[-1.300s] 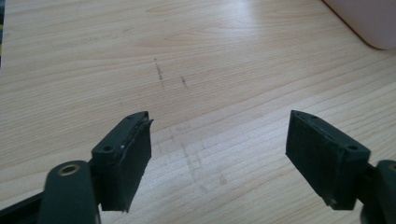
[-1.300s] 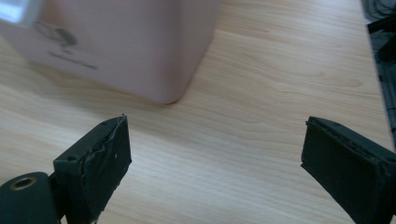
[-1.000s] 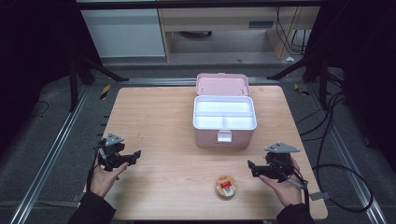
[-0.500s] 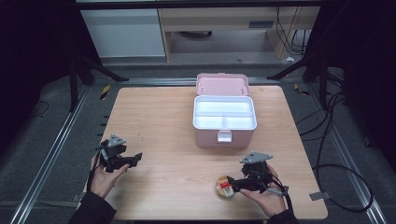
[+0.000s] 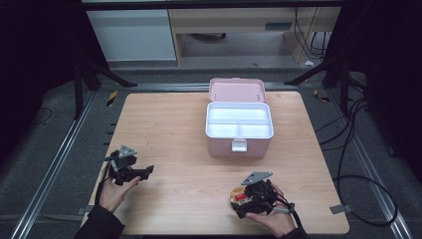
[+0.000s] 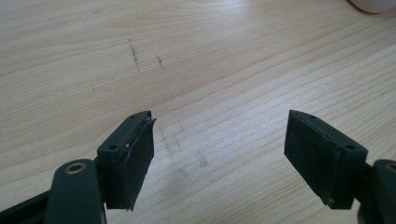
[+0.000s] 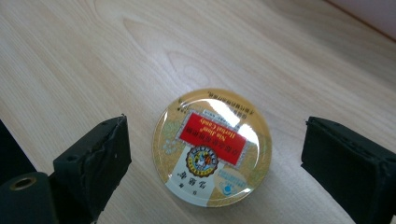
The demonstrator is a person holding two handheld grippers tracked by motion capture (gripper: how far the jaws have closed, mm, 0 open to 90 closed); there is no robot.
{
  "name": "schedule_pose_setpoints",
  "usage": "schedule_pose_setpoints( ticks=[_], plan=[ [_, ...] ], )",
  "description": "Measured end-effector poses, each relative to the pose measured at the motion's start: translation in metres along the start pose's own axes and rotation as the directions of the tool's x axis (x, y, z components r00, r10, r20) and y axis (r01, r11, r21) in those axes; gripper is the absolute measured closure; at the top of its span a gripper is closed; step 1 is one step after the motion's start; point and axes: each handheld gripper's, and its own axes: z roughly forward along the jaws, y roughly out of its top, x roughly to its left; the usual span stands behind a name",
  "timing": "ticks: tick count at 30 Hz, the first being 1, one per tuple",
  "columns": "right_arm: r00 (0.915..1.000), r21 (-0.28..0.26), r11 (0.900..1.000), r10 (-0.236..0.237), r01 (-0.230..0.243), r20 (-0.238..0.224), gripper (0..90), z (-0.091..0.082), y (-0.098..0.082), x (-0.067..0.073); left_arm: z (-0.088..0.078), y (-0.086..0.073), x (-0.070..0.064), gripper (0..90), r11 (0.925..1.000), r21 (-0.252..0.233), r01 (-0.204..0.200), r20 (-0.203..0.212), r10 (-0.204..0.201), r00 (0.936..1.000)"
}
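Hovering over the round candy tin [image 7: 211,147], the right gripper [image 7: 212,154] had its jaws spread wide, one on either side, neither touching it. Tin lay flat on the wooden table [image 5: 174,124] near the front edge, in front of the open pink box [image 5: 239,130]. Left gripper [image 5: 130,168] jaws likewise spread, above bare wood.

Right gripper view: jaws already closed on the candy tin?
No. The right gripper is open, its jaws standing apart on either side of the round candy tin with a gap showing at each side.
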Motion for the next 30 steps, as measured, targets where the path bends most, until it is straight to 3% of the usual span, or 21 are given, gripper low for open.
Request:
schedule_pose_setpoints(
  ticks=[12,18,24,30],
  plan=[
    [0.9988,0.067,0.997,-0.049,0.049,0.003,10.9,0.012,-0.001,0.007,0.004,-0.001,-0.002,22.9,0.9997,0.023,-0.008,0.013,0.007,0.9999],
    [0.9967,0.119,0.99,-0.078,0.075,0.021,12.2,0.02,0.005,0.008,0.005,0.0,-0.003,22.9,0.9995,0.03,-0.014,0.018,0.014,0.9997],
    [0.9984,0.174,0.983,-0.053,0.049,0.018,17.1,0.026,0.006,0.003,0.006,-0.001,-0.003,23.0,0.9993,0.035,-0.013,0.022,0.012,0.9997],
    [0.9976,0.173,0.983,-0.061,0.055,0.032,20.5,0.024,0.009,0.0,0.006,-0.001,-0.002,23.0,0.9993,0.036,-0.009,0.023,0.008,0.9997]
  ],
)
